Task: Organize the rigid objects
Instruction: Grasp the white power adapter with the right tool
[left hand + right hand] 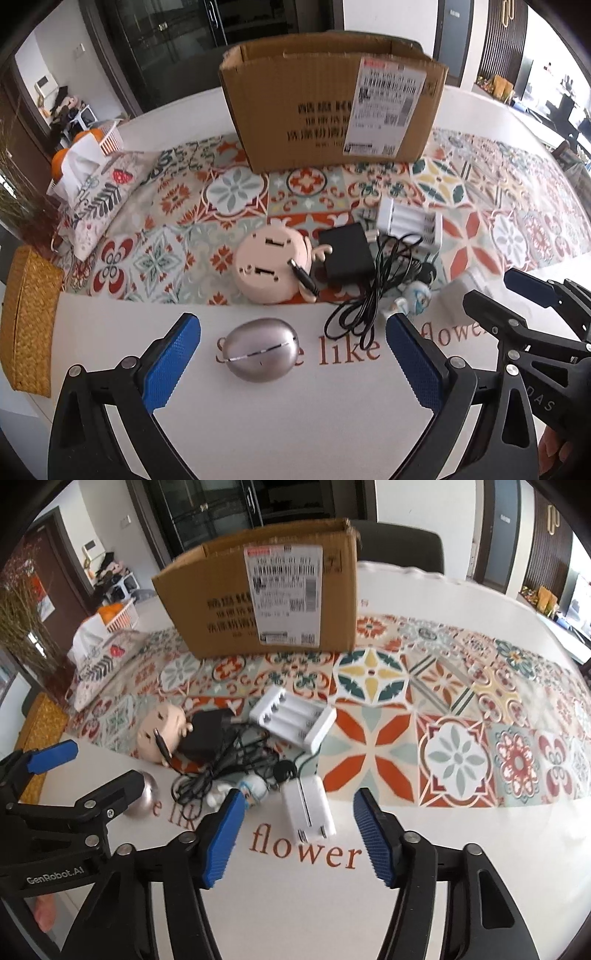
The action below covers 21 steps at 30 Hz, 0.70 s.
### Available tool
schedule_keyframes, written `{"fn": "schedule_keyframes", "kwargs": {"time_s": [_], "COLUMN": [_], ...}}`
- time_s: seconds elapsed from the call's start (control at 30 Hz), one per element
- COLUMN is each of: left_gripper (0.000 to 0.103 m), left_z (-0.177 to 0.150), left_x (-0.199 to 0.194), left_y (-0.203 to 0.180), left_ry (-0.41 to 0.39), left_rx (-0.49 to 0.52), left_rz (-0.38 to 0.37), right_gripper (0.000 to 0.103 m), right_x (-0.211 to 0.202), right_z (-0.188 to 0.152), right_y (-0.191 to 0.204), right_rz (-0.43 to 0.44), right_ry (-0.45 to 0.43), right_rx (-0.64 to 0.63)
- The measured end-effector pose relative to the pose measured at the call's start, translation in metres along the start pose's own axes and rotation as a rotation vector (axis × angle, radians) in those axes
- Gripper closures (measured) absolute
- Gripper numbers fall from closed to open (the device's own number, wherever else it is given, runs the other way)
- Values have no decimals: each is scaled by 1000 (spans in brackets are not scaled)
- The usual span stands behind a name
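Left tool (293,354) apart w/ silver egg-shaped case (261,349) between pads, untouched. Right tool (297,843) apart (nothing gripped), white charger (308,812) at 12 o'clock. Cardboard box (332,107) far on surface (295,424).

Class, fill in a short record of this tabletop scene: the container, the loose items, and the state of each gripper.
container: brown cardboard box, open top, standing on the patterned tile mat
nearest left gripper: silver egg-shaped case, between its open jaws, untouched
nearest right gripper: white rectangular charger block, between its open jaws, untouched
other items: white battery charger, black adapter with tangled cable, pink round plug-in device, small figurine
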<state>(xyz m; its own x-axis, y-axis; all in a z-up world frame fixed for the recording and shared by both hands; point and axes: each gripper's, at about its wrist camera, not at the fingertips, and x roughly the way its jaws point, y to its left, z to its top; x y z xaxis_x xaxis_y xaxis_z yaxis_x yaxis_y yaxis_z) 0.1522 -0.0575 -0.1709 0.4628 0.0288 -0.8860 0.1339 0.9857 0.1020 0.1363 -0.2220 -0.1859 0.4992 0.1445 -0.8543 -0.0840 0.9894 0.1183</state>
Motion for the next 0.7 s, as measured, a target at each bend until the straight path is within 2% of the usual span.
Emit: {"fn": "schedule_keyframes", "kwargs": {"time_s": [0.13, 0.2, 0.33, 0.5, 0.7], "left_gripper": [1, 1, 1, 1, 1], "left_z": [-4, -6, -9, -11, -13], "left_x": [11, 15, 22, 27, 29], "left_y": [-2, -3, -5, -4, -4], "left_ry": [27, 39, 47, 57, 57], "left_rx": [-6, -8, -6, -19, -18], "left_rz": [11, 13, 27, 27, 28], "right_gripper": [47, 53, 55, 66, 70], "right_x": [13, 19, 30, 40, 45], "right_z": [-4, -5, -8, -10, -11], "right_y": [-2, -4, -6, -7, -7], "right_rz": [-2, 6, 10, 22, 14], "right_ry": [26, 40, 60, 74, 62], "right_rx": [-17, -19, -27, -29, -35]}}
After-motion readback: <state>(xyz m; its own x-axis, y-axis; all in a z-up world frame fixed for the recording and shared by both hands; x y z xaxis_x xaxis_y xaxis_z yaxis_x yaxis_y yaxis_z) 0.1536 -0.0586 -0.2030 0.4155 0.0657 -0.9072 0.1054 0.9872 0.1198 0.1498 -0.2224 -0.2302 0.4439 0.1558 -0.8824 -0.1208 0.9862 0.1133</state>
